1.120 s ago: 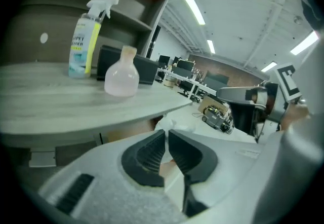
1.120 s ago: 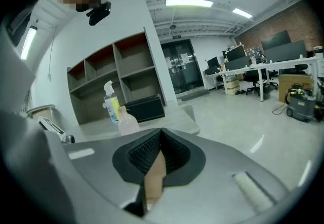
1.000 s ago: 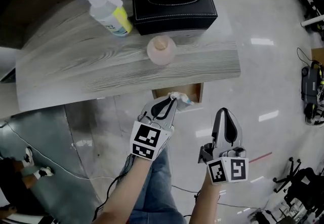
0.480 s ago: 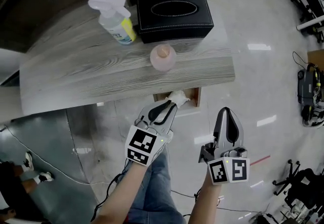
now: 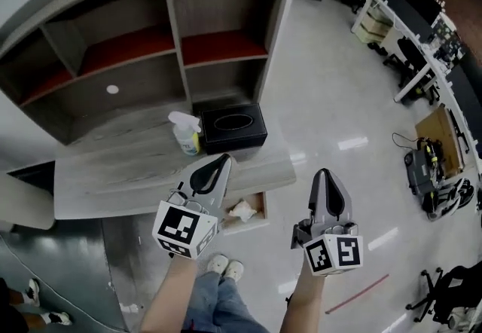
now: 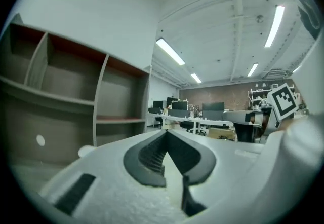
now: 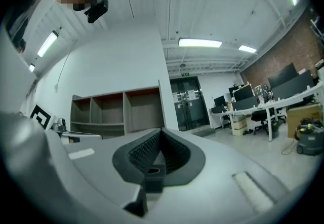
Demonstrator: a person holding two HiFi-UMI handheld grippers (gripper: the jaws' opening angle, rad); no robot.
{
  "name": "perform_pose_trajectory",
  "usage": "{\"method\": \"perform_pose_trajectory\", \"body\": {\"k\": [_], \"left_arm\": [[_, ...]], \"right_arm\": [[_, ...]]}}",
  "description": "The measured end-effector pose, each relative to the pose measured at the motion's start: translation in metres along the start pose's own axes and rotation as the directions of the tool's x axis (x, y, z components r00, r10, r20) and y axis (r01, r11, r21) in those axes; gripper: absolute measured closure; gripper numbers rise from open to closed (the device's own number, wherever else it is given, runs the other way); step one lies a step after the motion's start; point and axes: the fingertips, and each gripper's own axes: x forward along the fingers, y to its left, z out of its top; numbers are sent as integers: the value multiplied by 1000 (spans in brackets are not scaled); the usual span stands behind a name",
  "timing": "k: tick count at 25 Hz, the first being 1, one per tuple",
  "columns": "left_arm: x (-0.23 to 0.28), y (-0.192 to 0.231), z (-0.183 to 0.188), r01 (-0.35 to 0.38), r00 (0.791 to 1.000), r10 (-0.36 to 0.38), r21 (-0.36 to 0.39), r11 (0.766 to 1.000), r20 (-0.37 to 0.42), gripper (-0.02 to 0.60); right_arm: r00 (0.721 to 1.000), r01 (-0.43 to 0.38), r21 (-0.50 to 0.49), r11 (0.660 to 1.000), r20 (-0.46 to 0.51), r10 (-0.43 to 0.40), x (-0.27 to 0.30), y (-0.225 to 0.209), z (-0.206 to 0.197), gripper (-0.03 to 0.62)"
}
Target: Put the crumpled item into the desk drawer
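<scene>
Crumpled item [image 5: 242, 211]: white, wadded; lies inside the open drawer and is held by neither gripper.
Drawer [image 5: 252, 225]: wooden box pulled out below the front edge of the table [image 5: 113, 181]; stands open.
Left hand-held gripper [image 5: 218, 166]: clenched on nothing. Its jaws have just been closing, and the left gripper view shows the pads [image 6: 152, 154] meeting with only the room beyond them.
Right hand-held gripper [image 5: 322, 175]: clenched and empty; in its own view the ribbed pads [image 7: 147, 152] meet at the tip.
Both grippers: well apart from the drawer, pointing out toward the shelf unit [image 5: 173, 45].
Other stock on the table: spray bottle [image 5: 186, 134] just beside a black tissue box [image 5: 233, 128], both toward the back edge.
Step in hand: placing looks done, since the item sits in the drawer and is let go.
Next move, as judged: if the drawer is to be shut, a closed gripper should come down to its front panel and push straight in, keeping the wad below the rim.
Hidden or unclear: the left gripper covers the drawer's left part and a stretch of the table's front edge. The drawer's depth cannot be told, nor whether the item clears the rim. Neither gripper view shows the drawer.
</scene>
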Motion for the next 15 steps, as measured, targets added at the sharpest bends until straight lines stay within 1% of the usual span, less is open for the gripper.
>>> {"method": "perform_pose_trajectory", "body": {"k": [3,7,10,15], "left_arm": [[0,9,69,-11,994,4,63,998,112,578],[-27,0,128,-25,982,7,96,995,189,579],[-40,-8,150,-22,974,-6,120,993,227,580],[-52,-18,164,-17,968,-24,159,987,251,579]], "right_arm": [[995,-18,-37,999,100,22,8,4,58,583],[988,-20,-68,997,150,30,-14,15,108,583],[983,-17,-95,995,183,35,-27,18,128,583],[979,-7,-104,995,202,28,-41,18,136,583]]}}
